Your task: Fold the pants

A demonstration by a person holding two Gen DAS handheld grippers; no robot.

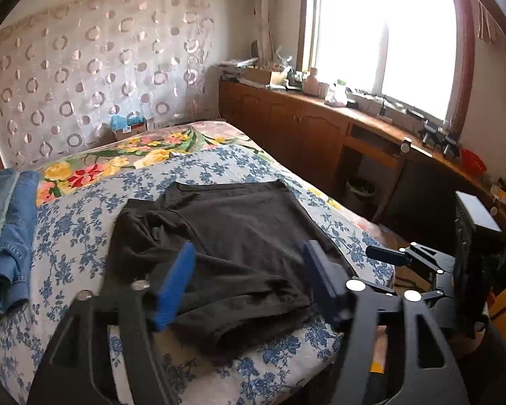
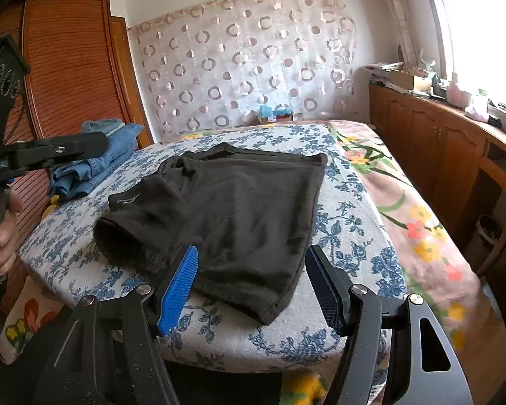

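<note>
Left claw (image 1: 249, 283): jaws wide apart, holding nothing, hanging just above the near edge of the pants (image 1: 226, 246). Right claw (image 2: 253, 287): likewise spread and empty, poised over the near hem.

The pants (image 2: 232, 209) lie on the bed (image 2: 354, 236), on the blue-flowered cover, already doubled into a rough rectangle. The cloth is dark, soft and matte — judged light, limp, not slippery, with no risk of breakage. It should drape and sag when lifted, so a single pinch point will let the rest trail. The right side lies flat with a clean edge; the left side is bunched, with a rolled opening gaping toward the near left. Best hold, in my judgement: pinch through all layers at the two near corners, one claw each, so the layers do not slide apart. The bunched part wants smoothing first.

Beyond, to the left, jeans (image 2: 97, 162) lie heaped on the bed, well apart from the pants.

Containers — a cardboard box (image 1: 130, 130) at the far end of the bed holds blue items, kind unclear. A bin (image 1: 361, 190) stands under the counter; contents not discernible.
</note>
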